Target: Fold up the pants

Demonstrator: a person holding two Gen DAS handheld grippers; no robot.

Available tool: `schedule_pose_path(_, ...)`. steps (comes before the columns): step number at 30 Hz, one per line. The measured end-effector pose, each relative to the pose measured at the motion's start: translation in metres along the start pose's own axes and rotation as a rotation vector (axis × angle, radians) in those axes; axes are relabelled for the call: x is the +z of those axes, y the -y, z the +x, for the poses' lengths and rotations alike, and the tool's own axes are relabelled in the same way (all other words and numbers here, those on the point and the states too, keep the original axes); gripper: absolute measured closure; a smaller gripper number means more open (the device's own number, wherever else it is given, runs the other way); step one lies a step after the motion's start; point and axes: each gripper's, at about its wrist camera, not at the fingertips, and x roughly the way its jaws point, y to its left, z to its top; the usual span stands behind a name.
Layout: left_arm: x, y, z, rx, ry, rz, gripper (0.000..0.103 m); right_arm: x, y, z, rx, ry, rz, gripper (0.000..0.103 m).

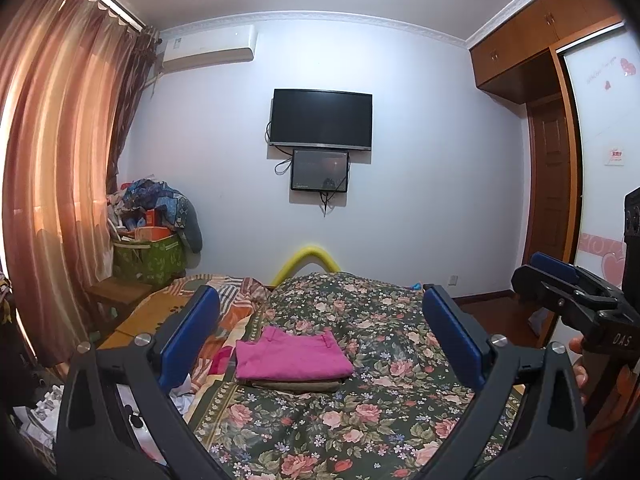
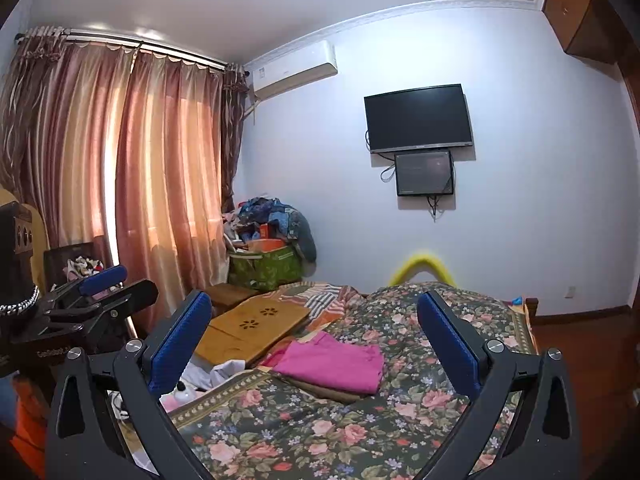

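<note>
Your left gripper [image 1: 320, 336] stands spread as wide as it goes, with nothing between its blue pads [image 1: 191, 332]; it grips nothing. Your right gripper [image 2: 314, 340] is the same: jaws fully apart, empty, blue pads [image 2: 180, 344] clear of any cloth. Both point almost level across the bed [image 1: 360, 420].

Ahead of the left gripper, the pink pants [image 1: 292, 354] lie folded into a neat rectangle on the floral bedspread, resting on top of another folded brownish garment [image 1: 296, 385] whose edge shows just beneath them. From your right gripper, the same pink pants [image 2: 332, 362] sit ahead and slightly left of centre.

Beside the pants, toward the curtain, a wooden lap tray [image 2: 256, 330] lies on the bed. Beyond the pants, on the far wall, hangs a television [image 1: 321, 119] with a smaller screen [image 1: 320, 171] just below it. Near the curtain [image 1: 60, 184] stands a green bag [image 1: 148, 258] piled with clothes.
</note>
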Motion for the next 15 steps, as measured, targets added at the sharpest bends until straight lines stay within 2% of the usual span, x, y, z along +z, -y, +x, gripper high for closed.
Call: schedule_pose_path(15,-0.0036,0.0004,0.0107,0.002,-0.017,-0.009,0.000,-0.0032,0.0037,-0.0034,-0.016,-0.018,0.008,0.000)
